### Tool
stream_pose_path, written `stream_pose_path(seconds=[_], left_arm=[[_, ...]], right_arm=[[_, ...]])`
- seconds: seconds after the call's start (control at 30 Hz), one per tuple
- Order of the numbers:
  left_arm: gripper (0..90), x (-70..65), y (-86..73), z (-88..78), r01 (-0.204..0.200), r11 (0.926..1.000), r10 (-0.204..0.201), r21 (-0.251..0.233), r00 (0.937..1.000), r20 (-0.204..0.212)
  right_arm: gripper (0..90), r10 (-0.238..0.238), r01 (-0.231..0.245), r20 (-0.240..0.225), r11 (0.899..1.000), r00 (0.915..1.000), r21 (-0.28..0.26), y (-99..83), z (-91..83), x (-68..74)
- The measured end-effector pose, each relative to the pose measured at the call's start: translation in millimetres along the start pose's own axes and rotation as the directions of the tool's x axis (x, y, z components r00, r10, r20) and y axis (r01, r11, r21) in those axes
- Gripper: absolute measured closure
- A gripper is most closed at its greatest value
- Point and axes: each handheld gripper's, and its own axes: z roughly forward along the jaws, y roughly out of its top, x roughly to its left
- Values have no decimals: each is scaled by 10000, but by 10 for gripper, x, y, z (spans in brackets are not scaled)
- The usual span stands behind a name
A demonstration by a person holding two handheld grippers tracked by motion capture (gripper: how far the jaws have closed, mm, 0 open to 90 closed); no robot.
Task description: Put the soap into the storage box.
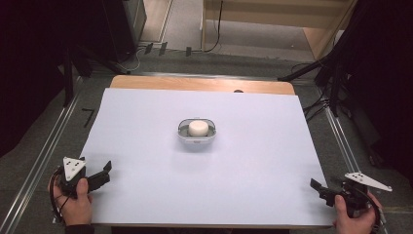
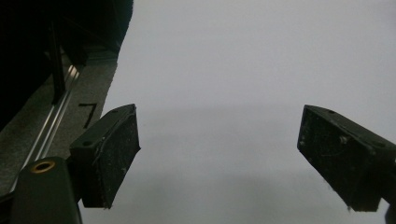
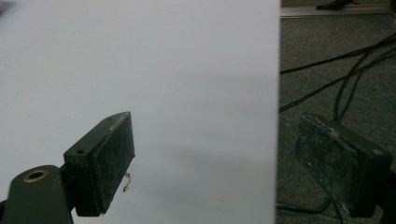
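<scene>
At the left near corner of the table (image 1: pixel 146 126), a hand (image 1: pixel 75 204) holds the left gripper (image 1: pixel 103 174). Its jaws stand wide apart with nothing between them, and they point toward the middle of the table. In the left gripper view, the left gripper (image 2: pixel 218 156) shows two black pads, one on each side, with bare white table (image 2: pixel 233 70) between them. A dark mark (image 2: pixel 88 114) like a number seven sits on the grey floor (image 2: pixel 60 135), up and to the left of the left pad. Ahead of the left gripper and to its right, well apart from it, sits a small white tray (image 1: pixel 197 131) in the middle of the table. A white round block (image 1: pixel 198 127) stands inside the tray. The tray is also well apart from the right gripper (image 1: pixel 319 187), ahead of it and to its left. Another hand (image 1: pixel 353 217) holds the right gripper at the right near corner of the table. Its jaws are wide apart too, and hold nothing. In the right gripper view, the right gripper (image 3: pixel 212 158) has its left pad over the white table (image 3: pixel 140 70) and its right pad past the table's edge, over the grey floor (image 3: pixel 336 46). Black cables (image 3: pixel 345 70) lie on the floor above the right pad.
</scene>
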Motion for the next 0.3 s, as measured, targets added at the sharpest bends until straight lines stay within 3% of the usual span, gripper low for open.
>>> stream_pose_path(seconds=[0.13, 0.3], left_arm=[[138, -2, 0, 0, -1, 10000, 1, 1, 10000, -14], [139, 3, 0, 0, 35, 10000, -35, 6, 10000, 10]], right_arm=[[131, -326, 323, 162, 9993, 9993, 182, 7, 74, 51], [132, -67, 67, 87, 10000, 9999, -3, -14, 36, 27]])
